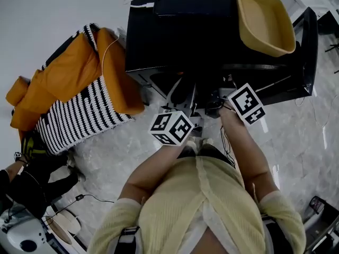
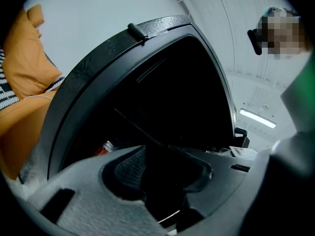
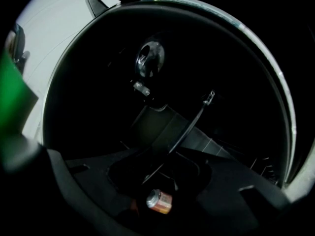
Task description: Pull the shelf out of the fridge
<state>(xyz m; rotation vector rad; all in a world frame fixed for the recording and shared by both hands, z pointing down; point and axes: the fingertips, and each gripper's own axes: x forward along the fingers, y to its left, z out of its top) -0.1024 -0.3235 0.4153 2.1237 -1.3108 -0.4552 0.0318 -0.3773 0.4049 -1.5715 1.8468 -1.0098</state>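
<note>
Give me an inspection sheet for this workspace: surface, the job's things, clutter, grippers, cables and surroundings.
Surface: pale marbled floor; the black fridge stands on it.
Job's things: shelf shows as a thin edge in the dark fridge, running toward the right gripper's jaws.
Clutter: tan basin on the fridge; a can inside.
Grippers: left gripper and right gripper at the fridge opening, jaws apart.
Cables: white cable on the fridge; black cable on the floor.
Surroundings: orange and striped cushion.

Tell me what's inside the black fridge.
A can lying on its side and a thin shelf edge show inside the fridge. Everything deeper is lost in darkness.
</note>
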